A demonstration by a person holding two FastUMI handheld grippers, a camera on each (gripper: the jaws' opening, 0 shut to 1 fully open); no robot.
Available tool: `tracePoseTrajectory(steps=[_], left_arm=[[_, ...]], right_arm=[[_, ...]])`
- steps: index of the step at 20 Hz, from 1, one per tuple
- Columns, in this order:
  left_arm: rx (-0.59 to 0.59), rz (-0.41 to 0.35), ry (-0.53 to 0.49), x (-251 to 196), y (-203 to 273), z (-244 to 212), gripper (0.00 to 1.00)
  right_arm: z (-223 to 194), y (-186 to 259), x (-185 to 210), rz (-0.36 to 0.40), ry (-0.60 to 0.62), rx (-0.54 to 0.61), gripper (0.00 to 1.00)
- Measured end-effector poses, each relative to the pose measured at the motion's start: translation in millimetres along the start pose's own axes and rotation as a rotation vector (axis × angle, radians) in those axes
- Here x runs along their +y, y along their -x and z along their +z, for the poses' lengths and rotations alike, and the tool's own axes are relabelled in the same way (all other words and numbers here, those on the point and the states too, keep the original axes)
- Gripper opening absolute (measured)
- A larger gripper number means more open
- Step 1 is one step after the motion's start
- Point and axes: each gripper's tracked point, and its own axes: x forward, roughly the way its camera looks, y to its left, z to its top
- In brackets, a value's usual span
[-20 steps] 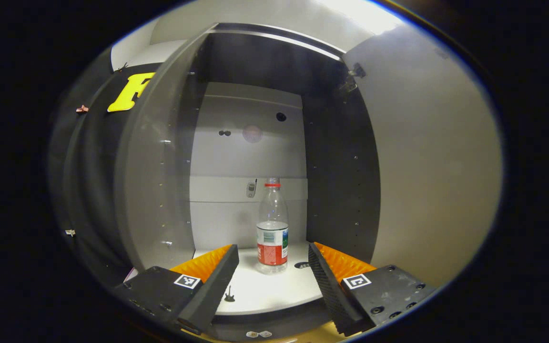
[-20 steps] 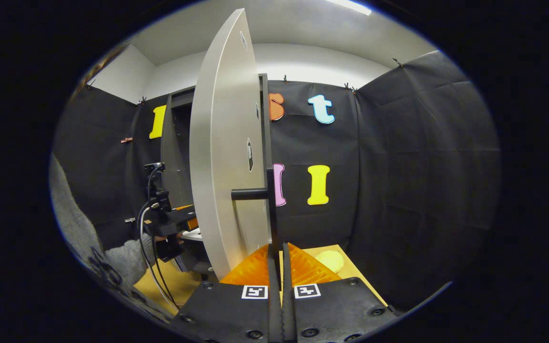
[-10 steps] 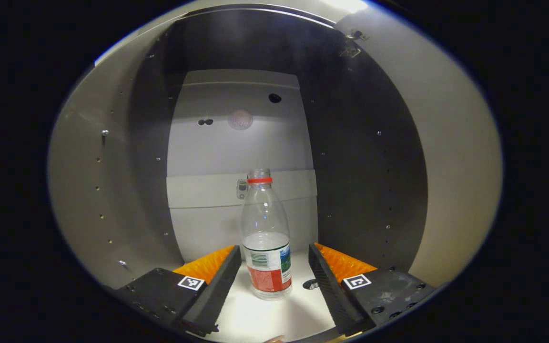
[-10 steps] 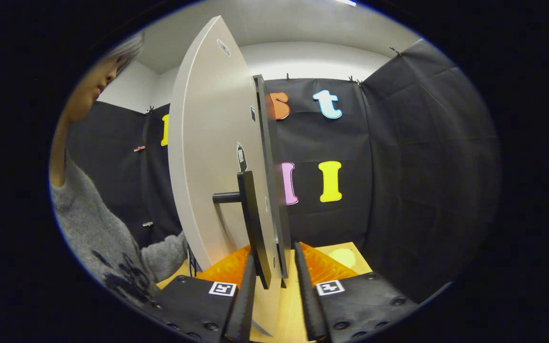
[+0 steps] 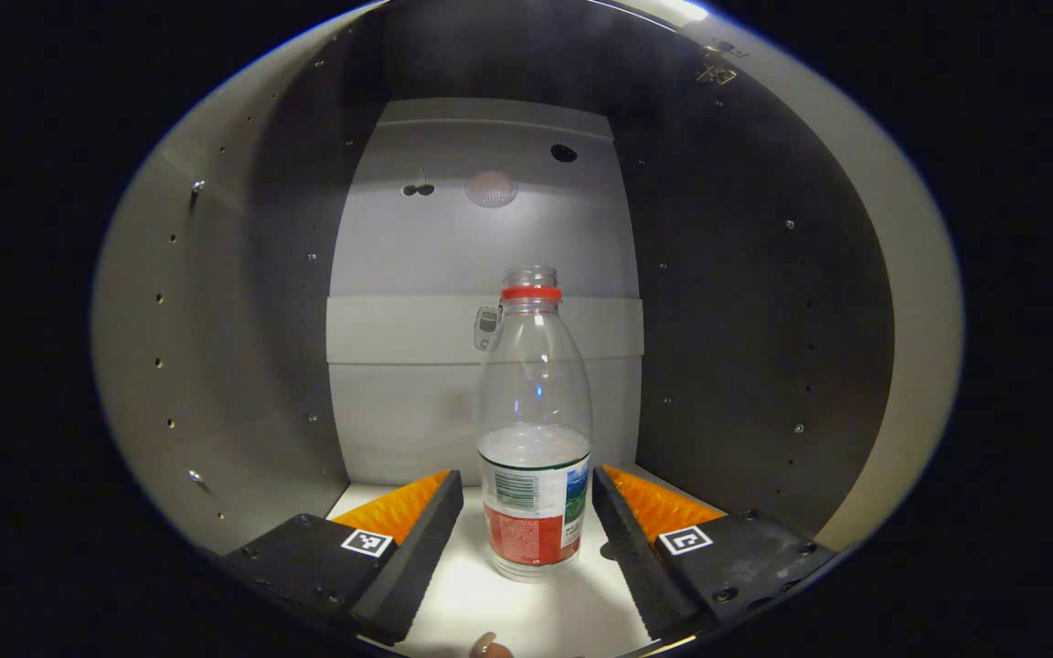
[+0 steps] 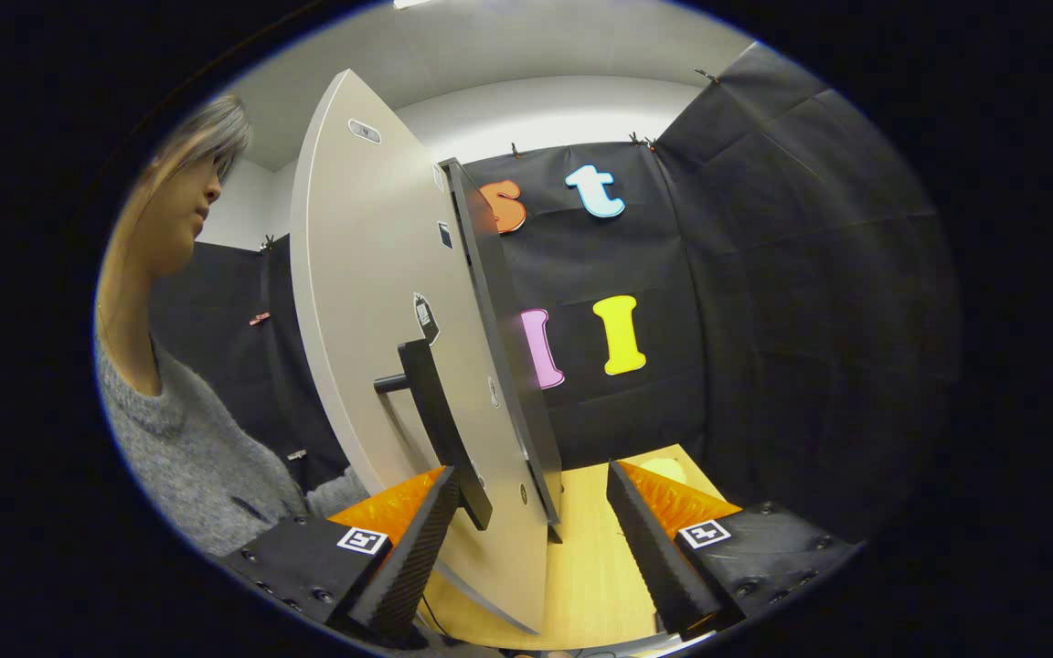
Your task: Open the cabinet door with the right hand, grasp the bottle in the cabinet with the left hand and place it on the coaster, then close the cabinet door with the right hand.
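Observation:
In the left gripper view a clear plastic bottle [image 5: 534,429] with a red neck ring and a red, white and green label stands upright on the white cabinet shelf [image 5: 572,621]. My left gripper [image 5: 526,525] is open inside the cabinet, one finger on each side of the bottle's base, not pressing on it. In the right gripper view the grey cabinet door [image 6: 371,347] stands wide open, edge-on, its black bar handle [image 6: 435,420] just ahead of the left finger. My right gripper [image 6: 531,539] is open and holds nothing. The pale yellow coaster [image 6: 665,470] lies on the wooden table behind the right finger.
The cabinet's dark side walls [image 5: 746,302] and pale back panel [image 5: 481,274] close in around the left gripper. A person in a grey sweater [image 6: 188,457] stands left of the door. The wooden tabletop [image 6: 581,567] runs below the door.
My left gripper has pushed deeper into the cabinet until its fingers flank the bottle. My right gripper has let go of the door handle, opened, and drawn back; the door swung wider.

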Motion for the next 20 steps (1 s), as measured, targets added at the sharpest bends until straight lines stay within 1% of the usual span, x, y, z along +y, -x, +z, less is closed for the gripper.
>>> tracePoseTrajectory(steps=[4, 5, 7, 10, 12, 14, 20], left_arm=[[0.028, -0.005, 0.006, -5.6, -4.6, -8.6, 0.91], [0.038, 0.000, 0.005, -4.0, -7.0, -10.4, 0.91], [0.048, 0.012, 0.003, 0.1, -7.6, -10.0, 0.91], [0.050, 0.005, 0.011, 0.2, -6.9, 0.2, 0.91], [0.048, 0.011, 0.001, 4.5, -12.1, 9.4, 0.91], [0.051, 0.000, 0.009, 2.7, -17.3, 15.8, 0.91], [0.063, -0.005, 0.039, 4.5, -35.5, 18.3, 0.91]], right_arm=[[5.8, -1.9, 9.7, 0.111, -0.065, 0.008, 0.98], [5.3, -2.4, 7.8, 0.114, -0.074, 0.012, 0.98], [1.7, -3.6, 0.9, 0.092, -0.081, 0.025, 0.98], [4.6, -4.0, -4.4, 0.074, -0.091, 0.008, 0.98], [8.9, -1.9, -3.4, 0.075, -0.098, -0.012, 0.97], [9.7, -1.5, -3.3, 0.071, -0.098, -0.018, 0.98], [3.4, -2.1, 0.3, 0.076, -0.082, 0.006, 0.97]])
